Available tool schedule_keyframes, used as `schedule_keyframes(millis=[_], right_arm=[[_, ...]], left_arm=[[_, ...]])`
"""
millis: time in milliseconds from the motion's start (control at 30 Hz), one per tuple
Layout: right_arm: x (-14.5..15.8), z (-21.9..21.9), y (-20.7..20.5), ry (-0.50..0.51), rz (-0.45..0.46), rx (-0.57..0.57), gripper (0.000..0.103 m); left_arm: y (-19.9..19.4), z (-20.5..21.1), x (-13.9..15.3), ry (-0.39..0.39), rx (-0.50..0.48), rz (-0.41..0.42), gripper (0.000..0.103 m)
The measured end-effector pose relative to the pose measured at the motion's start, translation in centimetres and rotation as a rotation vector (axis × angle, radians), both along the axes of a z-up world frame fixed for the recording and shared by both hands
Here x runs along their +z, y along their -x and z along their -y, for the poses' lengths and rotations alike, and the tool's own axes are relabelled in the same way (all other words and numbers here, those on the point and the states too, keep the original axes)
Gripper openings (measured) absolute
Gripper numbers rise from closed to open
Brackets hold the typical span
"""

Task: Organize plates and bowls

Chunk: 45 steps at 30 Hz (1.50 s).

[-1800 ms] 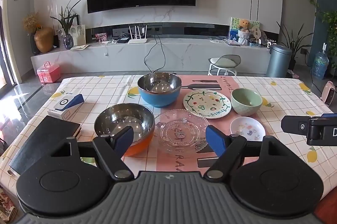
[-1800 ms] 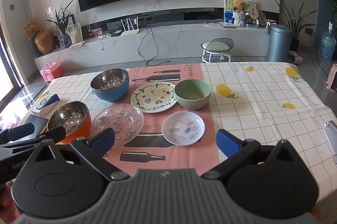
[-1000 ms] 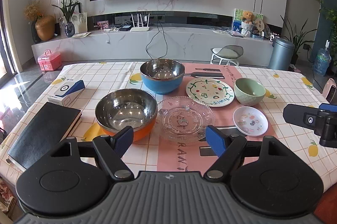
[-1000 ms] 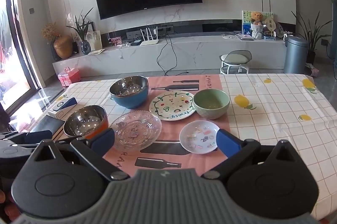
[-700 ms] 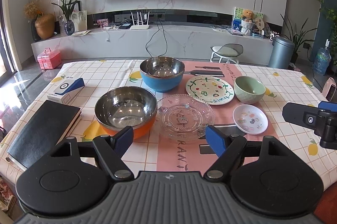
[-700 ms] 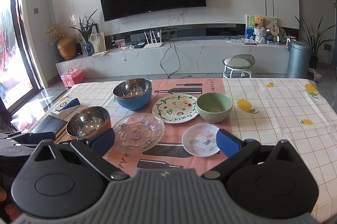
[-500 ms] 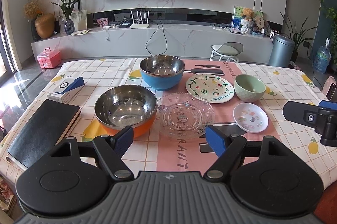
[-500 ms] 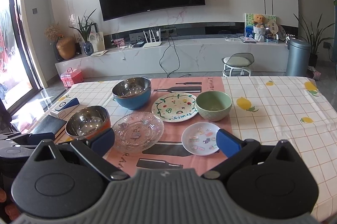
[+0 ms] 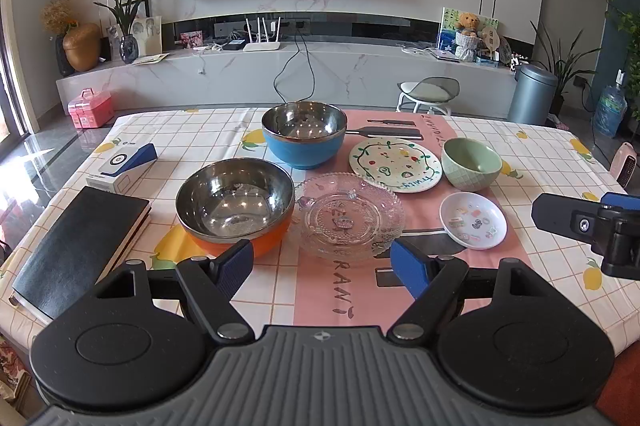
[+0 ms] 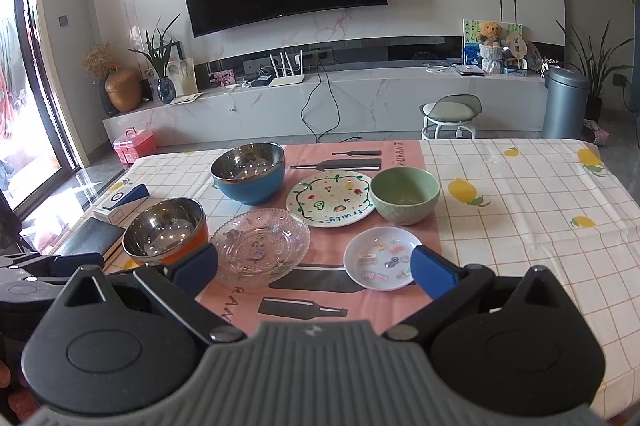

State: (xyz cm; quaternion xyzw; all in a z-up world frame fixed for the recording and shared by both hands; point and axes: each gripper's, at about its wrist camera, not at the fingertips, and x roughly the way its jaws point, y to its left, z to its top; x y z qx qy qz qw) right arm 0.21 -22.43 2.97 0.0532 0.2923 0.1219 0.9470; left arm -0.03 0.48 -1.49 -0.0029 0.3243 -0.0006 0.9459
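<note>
On the table stand an orange steel bowl, a blue steel bowl, a clear glass plate, a painted white plate, a green bowl and a small white dish. My left gripper hangs open above the near table edge, in front of the orange bowl and glass plate. My right gripper is open too, near the glass plate and small dish, holding nothing.
A black notebook and a blue-and-white box lie at the table's left. The checked cloth stretches bare to the right. Beyond the table are a TV wall, a stool and a bin.
Both cameras have risen and pulled back a little, so the dishes sit slightly farther off. No dish has moved and both grippers have stayed open.
</note>
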Motion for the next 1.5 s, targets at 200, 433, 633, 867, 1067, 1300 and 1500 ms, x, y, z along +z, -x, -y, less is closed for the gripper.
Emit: schedule_keyframes(millis=[200, 433, 633, 867, 1067, 1300, 1500], right_arm=[[-0.07, 0.00, -0.02, 0.000, -0.004, 0.000, 0.100], [-0.24, 0.08, -0.14, -0.005, -0.018, -0.003, 0.101], [-0.22, 0.08, -0.15, -0.006, -0.018, -0.003, 0.101], [-0.20, 0.09, -0.20, -0.007, -0.021, -0.004, 0.101], [-0.20, 0.11, -0.20, -0.006, -0.021, -0.004, 0.101], [-0.30, 0.18, -0.31, -0.007, -0.027, -0.007, 0.101], [-0.48, 0.14, -0.29, -0.006, -0.035, -0.011, 0.101]], left_arm=[[-0.02, 0.05, 0.03, 0.001, -0.002, -0.004, 0.092], [0.01, 0.12, -0.10, 0.001, -0.005, -0.006, 0.092], [-0.01, 0.10, -0.08, 0.000, -0.004, -0.006, 0.092], [-0.03, 0.09, -0.05, 0.001, -0.005, -0.006, 0.092], [-0.02, 0.12, -0.05, 0.001, -0.004, -0.008, 0.092], [-0.07, 0.11, 0.03, 0.001, -0.004, -0.008, 0.092], [-0.05, 0.21, -0.22, -0.001, -0.004, -0.008, 0.092]])
